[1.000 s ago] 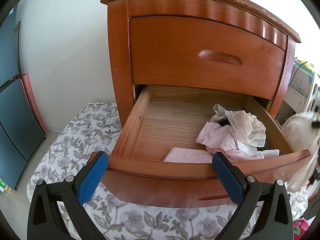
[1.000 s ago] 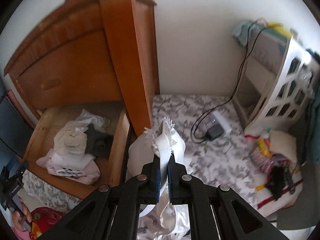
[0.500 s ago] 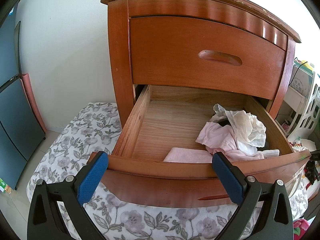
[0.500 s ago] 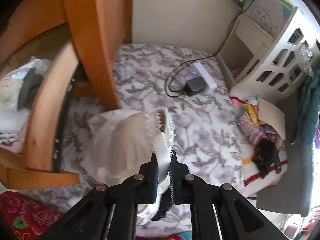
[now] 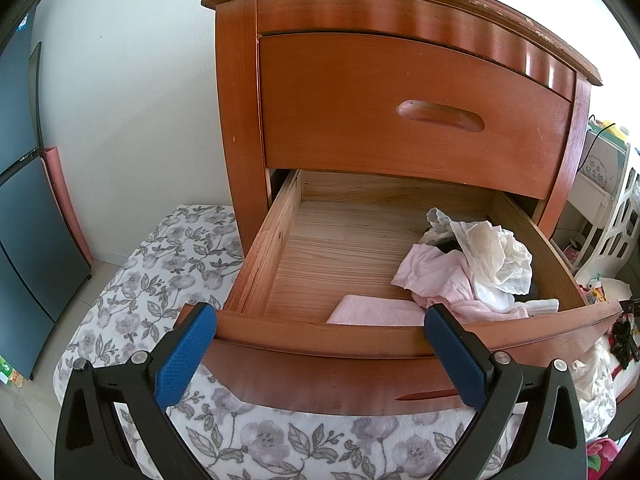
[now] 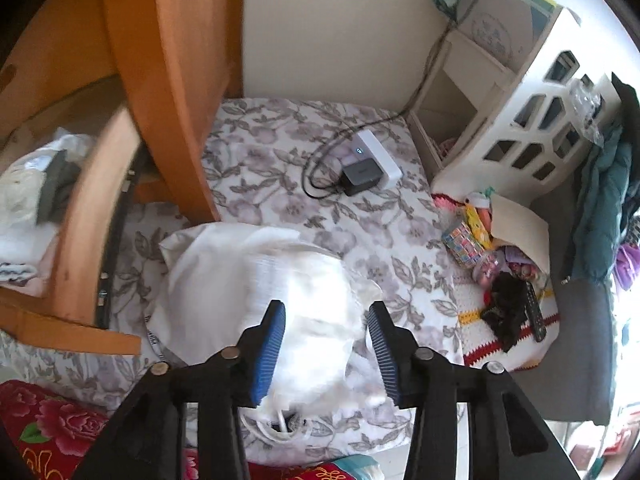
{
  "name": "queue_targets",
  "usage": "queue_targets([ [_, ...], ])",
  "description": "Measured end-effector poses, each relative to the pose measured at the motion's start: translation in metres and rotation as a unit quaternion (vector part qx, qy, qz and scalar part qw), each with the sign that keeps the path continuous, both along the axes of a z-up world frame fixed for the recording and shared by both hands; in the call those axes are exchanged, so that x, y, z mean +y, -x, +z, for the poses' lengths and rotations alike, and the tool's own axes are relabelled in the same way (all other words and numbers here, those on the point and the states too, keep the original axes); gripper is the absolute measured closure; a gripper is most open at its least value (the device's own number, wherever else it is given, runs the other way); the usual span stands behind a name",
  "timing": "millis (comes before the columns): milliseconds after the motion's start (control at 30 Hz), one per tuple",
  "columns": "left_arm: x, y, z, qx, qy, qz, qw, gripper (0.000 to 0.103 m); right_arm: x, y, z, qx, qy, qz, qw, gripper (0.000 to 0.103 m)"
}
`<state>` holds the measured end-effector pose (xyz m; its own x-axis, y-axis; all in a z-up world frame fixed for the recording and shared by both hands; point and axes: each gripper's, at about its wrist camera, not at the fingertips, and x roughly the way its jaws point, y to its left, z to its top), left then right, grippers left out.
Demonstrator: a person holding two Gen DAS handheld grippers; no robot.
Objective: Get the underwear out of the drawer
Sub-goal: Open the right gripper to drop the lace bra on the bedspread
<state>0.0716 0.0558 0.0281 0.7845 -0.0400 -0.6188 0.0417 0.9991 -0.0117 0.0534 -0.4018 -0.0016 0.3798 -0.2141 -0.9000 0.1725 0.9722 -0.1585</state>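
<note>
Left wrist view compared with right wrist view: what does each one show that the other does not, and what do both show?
Only the left wrist view: the closed upper drawer and the wide-open left gripper.

Only the right wrist view: the white underwear on the floral bedding, the right gripper, whose jaws have just been opening, and a charger.

Both: the open lower drawer with clothes left inside.

To my right a floral bedspread [image 6: 360, 216] covers the mattress, and on it a white charger box [image 6: 378, 156] lies touching a dark grey adapter [image 6: 358, 178], with a black cable [image 6: 320, 160] looped beside them. A white lattice shelf unit [image 6: 532, 120] stands against the wall, a cardboard box [image 6: 496, 20] on top. Below it I see a crocheted blanket [image 6: 484, 344] with bright toys [image 6: 468, 240] and a black remote [image 6: 534, 316]. A teal jacket [image 6: 600, 208] hangs nearby. On my left, a dark panel [image 5: 24, 220] leans by the white wall [image 5: 132, 100].
</note>
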Motion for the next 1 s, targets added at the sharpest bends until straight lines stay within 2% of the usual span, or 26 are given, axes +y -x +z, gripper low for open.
queue_targets([
  [67, 0.0, 0.0, 0.0, 0.0, 0.0, 0.0, 1.0, 0.0, 0.008, 0.001, 0.003, -0.003, -0.005, 0.014, 1.0, 0.038],
  [367, 0.0, 0.0, 0.0, 0.0, 0.0, 0.0, 1.0, 0.0, 0.024, 0.003, -0.008, 0.008, -0.013, 0.034, 0.999, 0.0],
  [533, 0.0, 0.0, 0.0, 0.0, 0.0, 0.0, 1.0, 0.0, 0.028, 0.005, -0.01, 0.007, -0.024, 0.033, 0.999, 0.0],
  [667, 0.0, 0.0, 0.0, 0.0, 0.0, 0.0, 1.0, 0.0, 0.035, 0.01, 0.002, -0.007, -0.036, 0.028, 0.999, 0.0],
  [867, 0.0, 0.0, 0.0, 0.0, 0.0, 0.0, 1.0, 0.0, 0.058, 0.019, 0.066, -0.091, -0.05, 0.049, 0.993, 0.0],
  [1000, 0.0, 0.0, 0.0, 0.0, 0.0, 0.0, 1.0, 0.0, 0.09, 0.019, 0.108, -0.134, -0.063, 0.086, 0.985, 0.0],
])
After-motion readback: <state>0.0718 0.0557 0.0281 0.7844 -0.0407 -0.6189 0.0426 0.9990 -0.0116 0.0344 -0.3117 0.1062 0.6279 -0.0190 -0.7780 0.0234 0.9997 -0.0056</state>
